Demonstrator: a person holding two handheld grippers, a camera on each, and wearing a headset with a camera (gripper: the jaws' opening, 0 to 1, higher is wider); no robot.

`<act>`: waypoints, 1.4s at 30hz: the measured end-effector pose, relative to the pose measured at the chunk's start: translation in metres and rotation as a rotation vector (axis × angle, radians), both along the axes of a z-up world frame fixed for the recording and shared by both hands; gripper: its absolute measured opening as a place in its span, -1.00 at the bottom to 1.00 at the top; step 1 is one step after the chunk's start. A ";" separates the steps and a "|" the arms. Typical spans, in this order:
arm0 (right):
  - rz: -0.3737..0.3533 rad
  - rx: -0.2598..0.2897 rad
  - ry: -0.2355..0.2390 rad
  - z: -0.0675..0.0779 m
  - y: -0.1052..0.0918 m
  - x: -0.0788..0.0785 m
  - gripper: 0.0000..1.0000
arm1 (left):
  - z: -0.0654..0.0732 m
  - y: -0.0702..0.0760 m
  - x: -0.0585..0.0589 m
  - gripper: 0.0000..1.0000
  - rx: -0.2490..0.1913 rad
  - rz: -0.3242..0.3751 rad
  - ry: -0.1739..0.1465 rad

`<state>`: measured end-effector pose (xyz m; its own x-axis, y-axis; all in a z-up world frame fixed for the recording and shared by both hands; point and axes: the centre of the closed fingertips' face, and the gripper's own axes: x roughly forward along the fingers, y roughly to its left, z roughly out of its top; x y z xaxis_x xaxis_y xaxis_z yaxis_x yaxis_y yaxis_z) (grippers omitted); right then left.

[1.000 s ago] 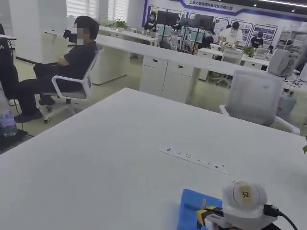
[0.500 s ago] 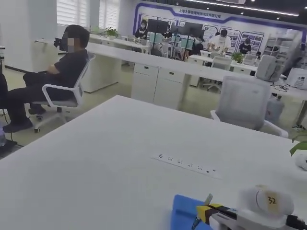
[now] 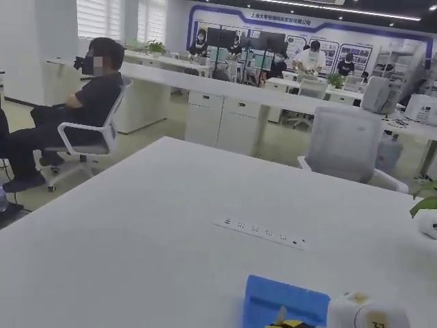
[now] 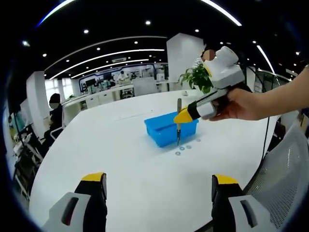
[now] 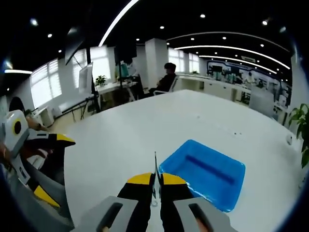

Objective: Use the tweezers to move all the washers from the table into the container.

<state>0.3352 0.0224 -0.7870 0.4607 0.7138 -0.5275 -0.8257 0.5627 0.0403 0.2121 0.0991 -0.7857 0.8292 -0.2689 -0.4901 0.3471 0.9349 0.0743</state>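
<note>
Over the last second my head has swung, so the whole room has slid in the head view. Against the blue container (image 3: 290, 297) the right gripper (image 4: 182, 117) has sunk lower, and its white top and a yellow tip now sit at the bottom edge.

What matters next is the short drop from the tweezers (image 4: 178, 126) to the washers (image 4: 177, 153). In the left gripper view the tweezers hang nearly upright out of my right jaws, points down. The washers lie on the desk (image 4: 120, 159) straight beneath those points, just beside the container's near wall, on the side facing my left gripper (image 4: 157, 198). As I judge it, the move is down first, then a small hop over that wall. Whether the points already touch the desk or hold a washer is too fine for me to tell.

My right jaws are pinched narrow on the tweezers; in the right gripper view the thin blade rises between the yellow tips toward the container. My left jaws stand wide and hold nothing, well apart from the work, so the right gripper is much the nearer.

The washers are small pale flat rings, four or so as far as I can make out, loosely scattered and lying flat, faint against the white desk. I expect them to be thin and slippery to pinch. The container is a shallow open tray, and its floor looks bare in the right gripper view, so I judge the task barely begun.
</note>
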 end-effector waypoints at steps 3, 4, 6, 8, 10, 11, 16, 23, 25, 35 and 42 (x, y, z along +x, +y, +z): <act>0.004 -0.019 0.018 -0.011 -0.001 -0.001 -0.97 | 0.000 0.000 0.000 0.83 -0.003 -0.001 0.003; -0.001 -0.025 0.026 -0.016 -0.002 -0.001 -0.97 | 0.000 -0.001 0.000 0.84 -0.003 -0.001 0.001; -0.015 -0.018 0.046 -0.020 -0.004 0.000 -0.97 | -0.001 0.000 0.000 0.83 0.004 -0.001 0.002; -0.024 -0.004 0.061 -0.021 -0.003 0.000 -0.97 | -0.001 0.000 0.000 0.83 0.002 0.001 0.005; -0.028 -0.004 0.063 -0.022 -0.004 0.000 -0.97 | -0.001 0.001 0.000 0.82 0.006 0.005 0.005; -0.030 -0.005 0.060 -0.023 -0.004 0.000 -0.97 | -0.002 0.001 0.000 0.83 0.002 0.006 0.008; -0.045 0.005 0.066 -0.023 -0.003 0.004 -0.97 | -0.002 0.000 0.000 0.83 0.003 0.002 0.010; -0.040 -0.004 0.040 -0.026 -0.001 0.003 -0.96 | -0.003 0.000 0.000 0.82 0.003 -0.003 0.014; -0.036 -0.007 0.028 -0.026 -0.001 0.001 -0.97 | -0.003 0.000 -0.001 0.82 -0.001 -0.004 0.014; -0.022 -0.015 0.034 -0.026 -0.005 -0.007 -0.98 | 0.000 0.001 0.001 0.83 -0.003 0.005 -0.001; -0.019 -0.044 0.035 -0.026 -0.005 -0.006 -0.99 | -0.002 0.002 0.000 0.83 0.001 0.004 0.003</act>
<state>0.3296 0.0173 -0.8133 0.4545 0.6808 -0.5744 -0.8136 0.5798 0.0434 0.2124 0.1007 -0.7873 0.8286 -0.2649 -0.4931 0.3433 0.9363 0.0740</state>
